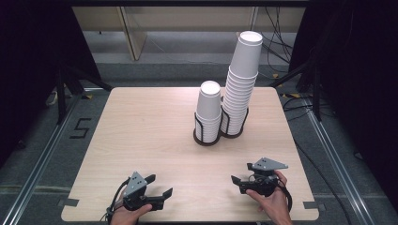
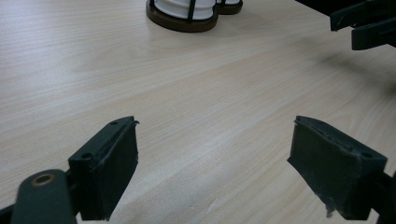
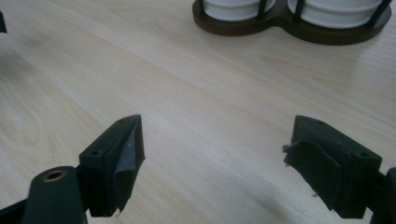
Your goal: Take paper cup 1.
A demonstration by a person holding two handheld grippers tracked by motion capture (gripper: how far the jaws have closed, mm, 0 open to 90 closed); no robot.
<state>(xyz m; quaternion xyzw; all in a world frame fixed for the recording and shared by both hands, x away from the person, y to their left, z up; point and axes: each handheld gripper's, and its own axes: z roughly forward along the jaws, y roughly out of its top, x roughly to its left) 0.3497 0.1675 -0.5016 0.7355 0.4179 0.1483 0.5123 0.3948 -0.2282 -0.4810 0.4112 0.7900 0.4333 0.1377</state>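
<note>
Scene: You sit at the near edge of a pale wooden table (image 1: 155, 122), a hand-held gripper in each hand, both resting low on the board.

Left gripper (image 1: 157, 186): In your left hand (image 1: 129, 214) at the near left of the table; its jaws stand wide apart with bare wood between them, as its own view (image 2: 215, 158) shows plainly.

Right gripper (image 1: 240, 173): In your right hand (image 1: 272, 201) at the near right; its jaws are likewise spread, nothing between them, and the pad (image 3: 317, 170) on one looks frayed at the edge.

Cup stacks: Two stacks of white paper cups stand upright toward the far middle of the table. The short stack (image 1: 209, 110) is on the left, the tall stack (image 1: 240, 84) just beside it on the right and slightly farther.

Holder: Both stacks sit in a dark double holder (image 1: 206, 139) with black upright rods; its brown base (image 3: 289, 29) shows at the top of the right gripper view.

Spacing: Both grippers lie well apart from the cups.
</note>
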